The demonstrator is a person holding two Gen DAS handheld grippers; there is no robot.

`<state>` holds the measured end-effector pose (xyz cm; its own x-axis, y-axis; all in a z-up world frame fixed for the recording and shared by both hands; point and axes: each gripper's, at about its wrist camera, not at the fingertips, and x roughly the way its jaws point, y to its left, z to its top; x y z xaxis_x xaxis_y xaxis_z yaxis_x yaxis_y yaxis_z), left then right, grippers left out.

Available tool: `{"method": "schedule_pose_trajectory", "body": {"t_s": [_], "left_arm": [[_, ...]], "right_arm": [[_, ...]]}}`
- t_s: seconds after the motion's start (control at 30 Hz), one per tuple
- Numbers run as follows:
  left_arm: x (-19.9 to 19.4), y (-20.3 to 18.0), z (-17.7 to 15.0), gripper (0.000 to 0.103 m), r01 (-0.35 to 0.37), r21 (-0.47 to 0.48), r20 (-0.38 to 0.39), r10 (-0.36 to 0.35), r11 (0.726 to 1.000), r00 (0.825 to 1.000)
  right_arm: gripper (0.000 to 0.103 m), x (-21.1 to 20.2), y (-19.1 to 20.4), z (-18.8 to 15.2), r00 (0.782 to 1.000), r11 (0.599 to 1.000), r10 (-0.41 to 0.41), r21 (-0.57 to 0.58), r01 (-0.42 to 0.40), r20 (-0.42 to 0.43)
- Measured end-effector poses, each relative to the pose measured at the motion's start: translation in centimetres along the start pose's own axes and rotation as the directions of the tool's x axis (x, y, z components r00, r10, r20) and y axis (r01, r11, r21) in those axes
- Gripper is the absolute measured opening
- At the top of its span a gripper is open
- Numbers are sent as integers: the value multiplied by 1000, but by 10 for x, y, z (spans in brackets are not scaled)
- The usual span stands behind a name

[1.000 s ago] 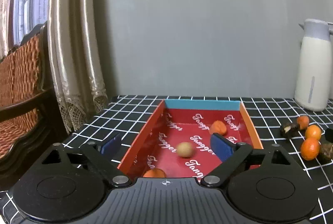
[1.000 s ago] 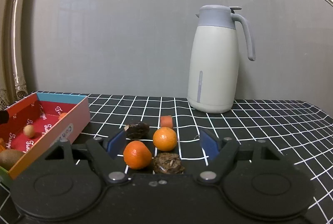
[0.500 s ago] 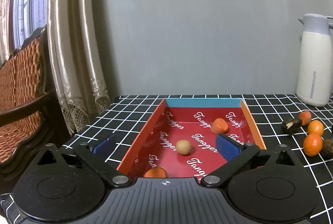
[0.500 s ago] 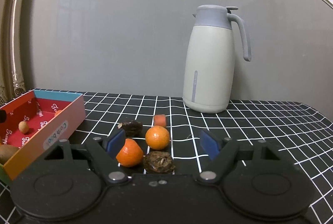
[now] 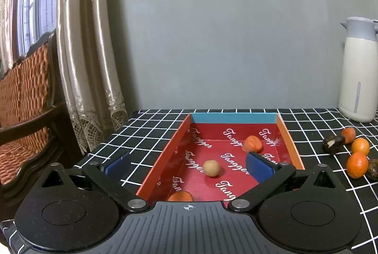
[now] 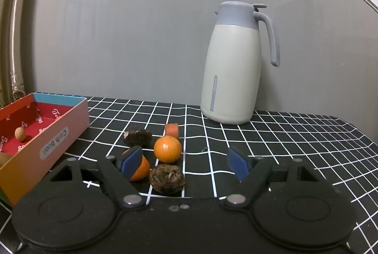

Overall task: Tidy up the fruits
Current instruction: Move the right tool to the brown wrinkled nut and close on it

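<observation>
A red-lined box (image 5: 165,154) holds a tan ball fruit (image 5: 212,167), an orange fruit (image 5: 253,143) near its far right corner and another orange piece (image 5: 180,196) at its near end. My left gripper (image 5: 187,165) is open and empty, its jaws straddling the box's left wall. On the checked cloth lie two tangerines (image 6: 167,149) (image 6: 139,169), two dark wrinkled fruits (image 6: 168,179) (image 6: 138,136) and an orange chunk (image 6: 172,129). My right gripper (image 6: 184,163) is open and empty just in front of them; its left finger covers part of the near tangerine.
A cream and grey thermos jug (image 6: 232,79) stands at the back by the wall. The box (image 6: 54,133) lies left of the loose fruits. A curtain (image 5: 82,53) and a wooden sofa (image 5: 26,93) stand beyond the table's left edge.
Both grippers have drifted back and right a little. The left gripper's jaws have opened wider. The fruits have shifted left in the right wrist view. No fruit has moved.
</observation>
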<state>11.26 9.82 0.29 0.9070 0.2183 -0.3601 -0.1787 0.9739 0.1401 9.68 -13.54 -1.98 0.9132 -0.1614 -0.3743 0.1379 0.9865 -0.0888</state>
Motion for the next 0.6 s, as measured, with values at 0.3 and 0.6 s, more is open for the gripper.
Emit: {"method": "schedule_pose_trajectory", "body": {"t_s": [0.3,0.6], "left_arm": [[-1,-2,-1,103,4,11,-1,-4,1000,1000],[4,2,-3,103,1,4,-8,-1,1000,1000]], "right_arm": [[78,6,0,-2,999,1000,-1,-5,1,-34],[72,28,7,-10,988,1000,9,-21,-12,-155]]}}
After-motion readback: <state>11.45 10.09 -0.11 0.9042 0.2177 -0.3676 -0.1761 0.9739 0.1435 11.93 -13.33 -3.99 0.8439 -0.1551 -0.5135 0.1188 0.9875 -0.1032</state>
